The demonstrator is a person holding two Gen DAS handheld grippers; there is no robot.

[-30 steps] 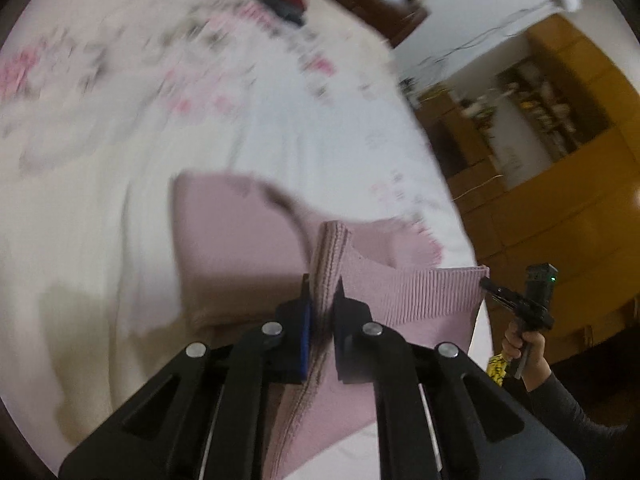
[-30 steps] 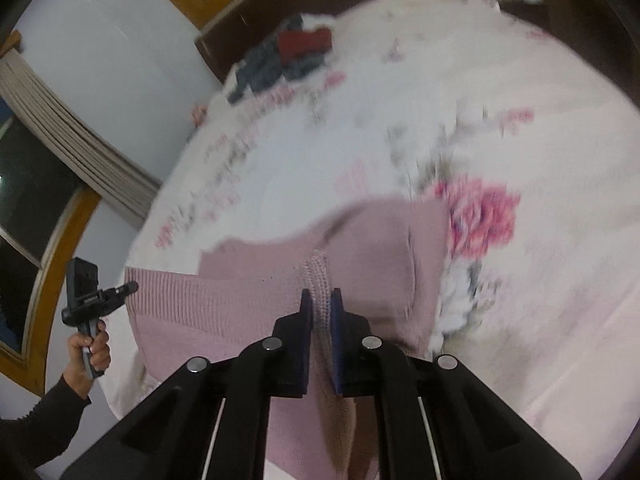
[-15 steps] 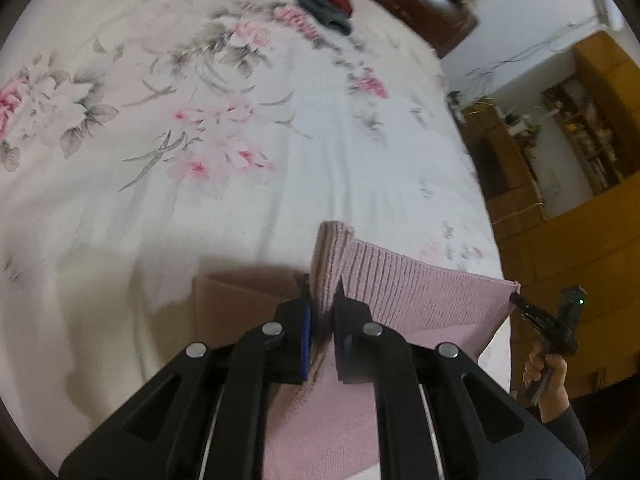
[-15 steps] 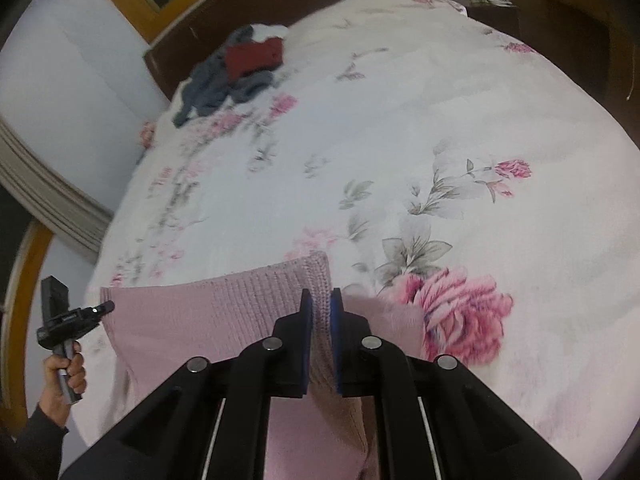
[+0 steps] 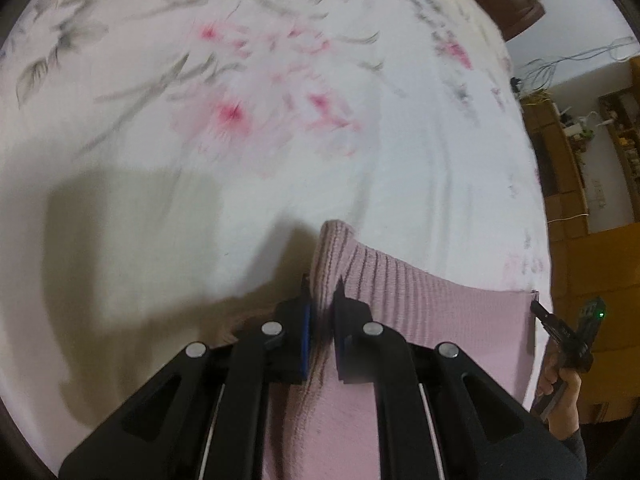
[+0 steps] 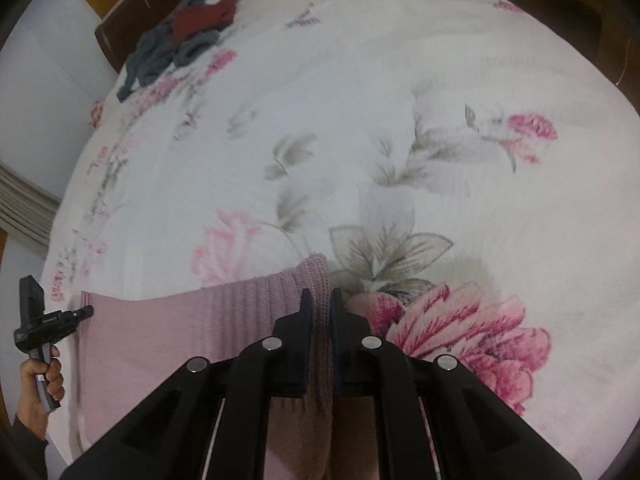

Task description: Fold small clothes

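A heap of grey and red clothes [image 6: 182,46] is lying far up the flowered bedsheet [image 6: 360,120], well apart from the work. The left gripper [image 5: 322,286] and right gripper [image 6: 319,294] are each pinching a ribbed corner of the soft pink knit sweater [image 5: 432,312], stretching its hem flat. It is sitting lower and flatter than a second ago.
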